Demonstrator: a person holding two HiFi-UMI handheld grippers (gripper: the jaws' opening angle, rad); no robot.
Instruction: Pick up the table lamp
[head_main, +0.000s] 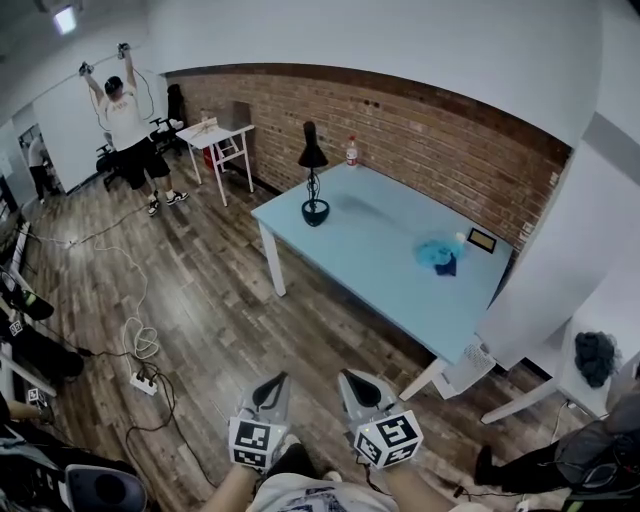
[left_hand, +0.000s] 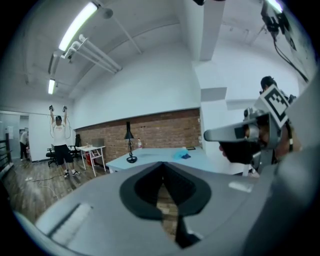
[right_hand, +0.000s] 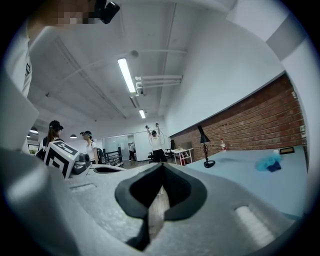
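Observation:
The black table lamp (head_main: 313, 180) stands upright on the far left corner of the light blue table (head_main: 370, 270), well away from both grippers. It also shows small in the left gripper view as the lamp (left_hand: 129, 145) and in the right gripper view as the lamp (right_hand: 204, 146). My left gripper (head_main: 277, 381) and right gripper (head_main: 347, 377) hang side by side low over the wooden floor, short of the table. The jaws of both are shut with nothing between them, as the left gripper (left_hand: 162, 165) and the right gripper (right_hand: 161, 167) show in their own views.
A blue cloth (head_main: 438, 252), a bottle (head_main: 352, 152) and a small frame (head_main: 482, 240) also sit on the table. A person (head_main: 125, 120) with raised arms stands by a white side table (head_main: 215, 135). Cables and a power strip (head_main: 143, 381) lie on the floor.

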